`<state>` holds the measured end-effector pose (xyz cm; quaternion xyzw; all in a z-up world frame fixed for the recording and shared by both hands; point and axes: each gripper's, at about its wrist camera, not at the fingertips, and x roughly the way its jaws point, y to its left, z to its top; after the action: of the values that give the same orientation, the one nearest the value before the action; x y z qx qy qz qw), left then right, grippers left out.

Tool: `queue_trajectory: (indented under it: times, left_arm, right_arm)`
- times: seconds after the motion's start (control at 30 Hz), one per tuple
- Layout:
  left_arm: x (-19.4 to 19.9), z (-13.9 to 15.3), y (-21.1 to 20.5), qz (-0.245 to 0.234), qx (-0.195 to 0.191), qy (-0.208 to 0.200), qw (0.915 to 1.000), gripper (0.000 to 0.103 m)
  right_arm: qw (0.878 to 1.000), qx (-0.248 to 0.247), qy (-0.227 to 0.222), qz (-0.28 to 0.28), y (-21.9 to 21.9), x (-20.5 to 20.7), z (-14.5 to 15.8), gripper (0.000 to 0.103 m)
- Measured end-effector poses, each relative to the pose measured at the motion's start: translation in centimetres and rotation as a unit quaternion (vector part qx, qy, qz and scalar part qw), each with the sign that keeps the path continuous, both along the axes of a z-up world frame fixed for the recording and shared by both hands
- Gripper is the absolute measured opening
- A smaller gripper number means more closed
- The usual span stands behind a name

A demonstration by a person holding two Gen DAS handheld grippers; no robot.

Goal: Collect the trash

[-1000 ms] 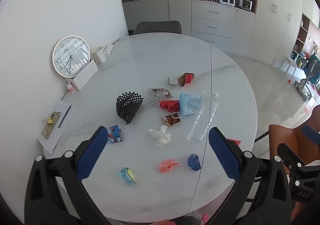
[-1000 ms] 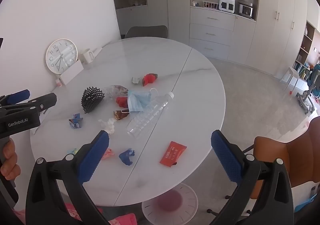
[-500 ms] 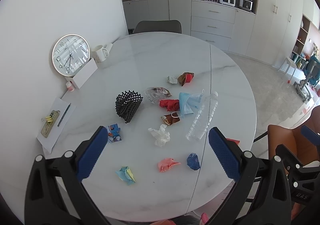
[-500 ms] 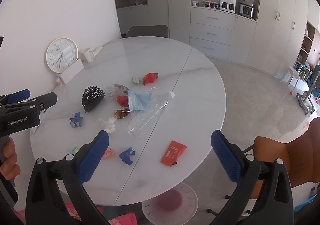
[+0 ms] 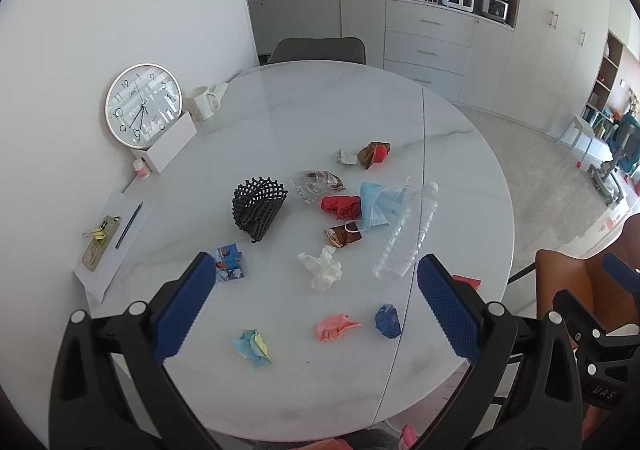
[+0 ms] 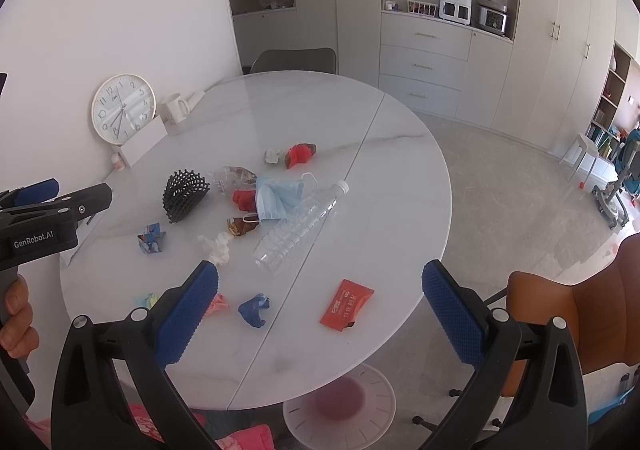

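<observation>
1. Left wrist view: your left gripper (image 5: 316,304) hangs above the near edge of the table (image 5: 304,110) with its blue pads wide apart and nothing between them. The trash lies scattered across the middle and lower part of the frame. Nearest to you are the pink wad (image 5: 335,326), the blue wad (image 5: 387,320) and the pale blue-yellow wad (image 5: 252,346), all well apart from each other. Pick one of these first, I'd say; each lies clear, so you can come straight down over it.

2. Same view, centre: the black mesh basket (image 5: 258,206) lies tipped on its side. It looks like the likely bin; stand it up before you drop anything in. The bottle (image 5: 406,234) lies beside the mask (image 5: 376,202) and touches it, so lift the mask away first or grip the bottle by its neck.

3. Right wrist view: your right gripper (image 6: 318,312) is also spread wide and empty, low in the frame. The red packet (image 6: 346,304) lies flat near the table's lower right edge. Flat foil is hard to pinch from above, so slide it to the rim.

4. Leave the clock (image 6: 122,106) and mug (image 6: 175,108) at upper left alone.
</observation>
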<state>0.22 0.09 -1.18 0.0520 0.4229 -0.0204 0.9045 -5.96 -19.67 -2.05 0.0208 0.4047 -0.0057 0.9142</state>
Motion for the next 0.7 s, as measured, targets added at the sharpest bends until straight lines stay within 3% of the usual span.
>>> queue_trajectory:
  times: [0.7]
  left_arm:
    - [-0.06,-0.07,0.34,0.000,-0.002,0.005,1.0000,0.097]
  right_arm:
    - [1.000,0.000,0.003,0.000,0.14,0.03,-0.22,0.101]
